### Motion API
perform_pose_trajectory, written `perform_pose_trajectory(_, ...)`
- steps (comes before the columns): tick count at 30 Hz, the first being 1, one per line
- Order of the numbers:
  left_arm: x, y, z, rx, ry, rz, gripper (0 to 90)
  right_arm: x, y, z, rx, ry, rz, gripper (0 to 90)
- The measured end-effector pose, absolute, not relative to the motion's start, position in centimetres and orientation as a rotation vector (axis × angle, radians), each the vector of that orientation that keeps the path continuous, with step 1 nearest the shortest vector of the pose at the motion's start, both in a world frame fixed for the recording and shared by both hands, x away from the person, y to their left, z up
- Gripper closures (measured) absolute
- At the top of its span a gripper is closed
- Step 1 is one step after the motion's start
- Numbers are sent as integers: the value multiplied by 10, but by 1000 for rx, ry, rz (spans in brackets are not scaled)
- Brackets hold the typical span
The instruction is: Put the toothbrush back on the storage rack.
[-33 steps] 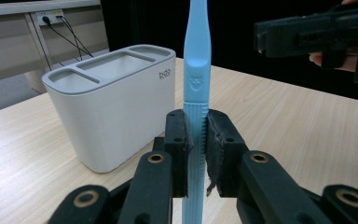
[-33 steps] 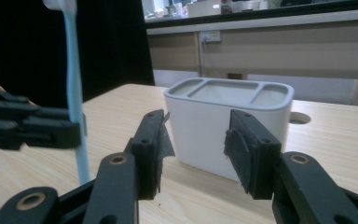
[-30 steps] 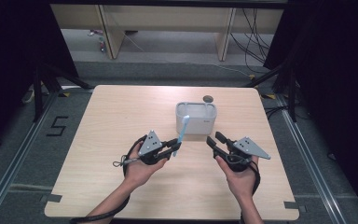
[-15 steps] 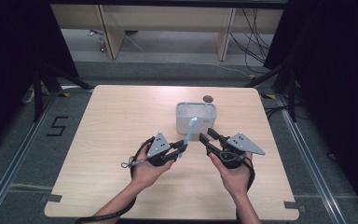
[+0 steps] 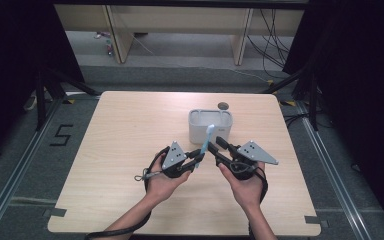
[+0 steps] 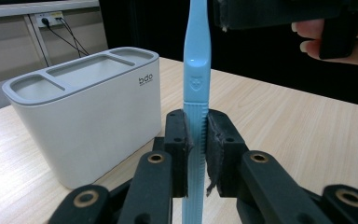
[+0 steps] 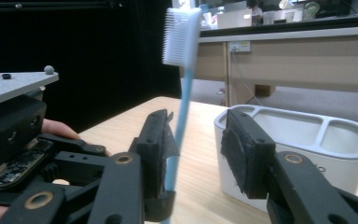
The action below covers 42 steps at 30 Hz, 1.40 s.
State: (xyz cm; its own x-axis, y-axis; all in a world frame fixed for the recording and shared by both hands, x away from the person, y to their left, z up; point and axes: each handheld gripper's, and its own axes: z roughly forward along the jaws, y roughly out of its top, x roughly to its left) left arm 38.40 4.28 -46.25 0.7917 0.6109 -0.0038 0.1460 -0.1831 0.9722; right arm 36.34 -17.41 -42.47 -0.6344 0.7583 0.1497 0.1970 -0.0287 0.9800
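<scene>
The toothbrush [image 6: 196,70] is standing upright over the near middle of the desk [image 5: 130,125], just in front of the holder [image 5: 210,125], with its white bristle head [image 7: 179,37] at the top and its light blue handle running down between the hands. The left gripper [image 6: 196,140] is grasping it: in the left gripper view the two black jaws are pressing on either side of the ribbed lower handle, with no gap showing. The right gripper [image 7: 200,140] is sitting around the same handle higher up, but its jaws are released; in the right gripper view the handle is passing close to the left jaw, and whether it is touching that pad cannot be told, while the other jaw is standing well clear. In the high view the left gripper [image 5: 198,156] and the right gripper [image 5: 219,150] are meeting nose to nose, each held in a hand with a grey plate on top. The holder is a pale grey box with compartments in its top, standing upright at the far middle of the desk. Just behind it a small dark round thing [image 5: 223,105] is lying at the far edge. Beyond the desk, shelving [image 5: 180,30] and cables [image 5: 275,30] are showing.
</scene>
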Motion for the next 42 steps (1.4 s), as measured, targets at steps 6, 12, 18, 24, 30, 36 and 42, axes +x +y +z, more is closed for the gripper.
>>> perform_pose_trajectory(6, 382, 40, -461, 1729, 589, 464, 789, 367, -166, -424, 997, 1829, 1697, 664)
perform_pose_trajectory(12, 382, 37, -461, 1726, 591, 456, 789, 367, -163, -423, 1006, 1839, 1695, 738)
perform_pose_trajectory(18, 381, 35, -462, 1720, 597, 456, 788, 369, -161, -424, 1010, 1840, 1693, 780)
perform_pose_trajectory(24, 381, 35, -461, 1727, 597, 457, 788, 370, -163, -424, 1016, 1829, 1693, 827)
perform_pose_trajectory(30, 382, 34, -462, 1723, 596, 443, 787, 370, -164, -424, 1014, 1827, 1683, 853)
perform_pose_trajectory(36, 383, 35, -461, 1729, 559, 471, 703, 369, -162, -421, 1025, 1855, 1683, 861)
perform_pose_trajectory(42, 379, 43, -464, 1759, 526, 491, 599, 372, -165, -419, 1004, 1836, 1662, 861)
